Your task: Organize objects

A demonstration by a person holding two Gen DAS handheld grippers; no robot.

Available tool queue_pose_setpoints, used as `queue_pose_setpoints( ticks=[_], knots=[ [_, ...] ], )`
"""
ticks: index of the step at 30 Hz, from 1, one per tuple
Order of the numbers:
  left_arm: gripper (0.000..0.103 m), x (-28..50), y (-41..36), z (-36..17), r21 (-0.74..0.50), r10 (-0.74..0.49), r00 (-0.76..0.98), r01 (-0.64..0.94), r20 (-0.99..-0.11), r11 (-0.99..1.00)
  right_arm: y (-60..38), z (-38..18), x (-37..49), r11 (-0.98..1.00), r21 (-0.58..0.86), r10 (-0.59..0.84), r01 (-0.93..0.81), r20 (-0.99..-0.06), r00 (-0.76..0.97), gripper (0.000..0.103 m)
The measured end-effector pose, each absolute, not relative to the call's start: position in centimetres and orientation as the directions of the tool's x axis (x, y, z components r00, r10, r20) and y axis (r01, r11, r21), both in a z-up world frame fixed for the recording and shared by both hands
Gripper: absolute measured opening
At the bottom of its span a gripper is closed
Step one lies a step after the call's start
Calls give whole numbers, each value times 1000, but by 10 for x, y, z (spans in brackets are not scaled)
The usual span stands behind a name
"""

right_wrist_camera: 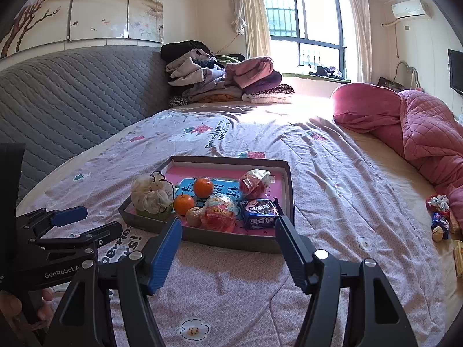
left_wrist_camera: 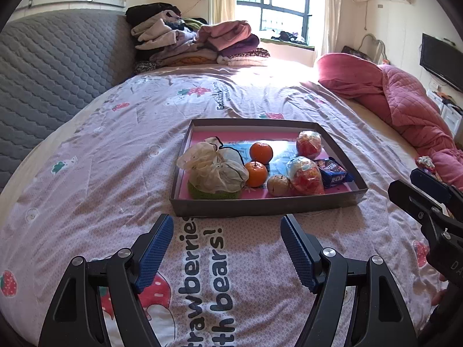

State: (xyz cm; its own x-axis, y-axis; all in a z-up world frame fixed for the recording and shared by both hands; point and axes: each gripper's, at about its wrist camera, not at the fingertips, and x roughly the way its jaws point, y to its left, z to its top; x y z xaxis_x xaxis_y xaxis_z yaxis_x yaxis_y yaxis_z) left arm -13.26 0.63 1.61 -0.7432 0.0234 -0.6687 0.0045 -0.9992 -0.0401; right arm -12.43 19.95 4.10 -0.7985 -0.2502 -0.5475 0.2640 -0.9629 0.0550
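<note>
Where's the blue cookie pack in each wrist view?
Left wrist: blue cookie pack in the tray's near right corner, right of center.
Right wrist: same pack at the tray's near edge, just above the open fingers, center.
Shared landmark: the red wrapped snack directly to its left.

Your tray (left_wrist_camera: 332,141) sits on the bed (left_wrist_camera: 115,150), holding a bag (left_wrist_camera: 215,170) left and two oranges (left_wrist_camera: 261,152) mid-tray. Right of them lies the biscuit pack (left_wrist_camera: 332,172). Loose snacks, perhaps, lie on the bed far right (right_wrist_camera: 441,217).

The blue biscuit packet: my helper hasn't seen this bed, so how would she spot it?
On the bed lies a shallow grey tray with a pink floor. The blue biscuit packet lies in its near right corner, beside a red-wrapped sweet. It is the only dark blue, rectangular thing there.
</note>
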Motion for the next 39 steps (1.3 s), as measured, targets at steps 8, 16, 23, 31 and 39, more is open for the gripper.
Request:
queue_pose_setpoints(
  ticks=[8,16,23,31,39],
  knots=[
    [77,-133,3,9,-44,21,-743,11,-669,-999,199,33,-125,-965,61,-245,255,-553,-796,67],
    [77,-129,0,3,-36,7,-751,23,-660,-999,205,27,-123,-969,84,-241,233,-539,-807,67],
    [77,-130,-2,-7,-28,0,-739,25,-674,-999,206,16,-124,-975,72,-215,211,-553,-805,67],
    [77,-126,-3,-15,-25,0,-740,23,-673,-999,209,8,-122,-979,71,-197,189,-553,-809,67],
    [77,-122,-2,-17,-40,24,-756,2,-655,-999,212,-1,-120,-983,72,-182,172,-563,-806,67]
  ],
)
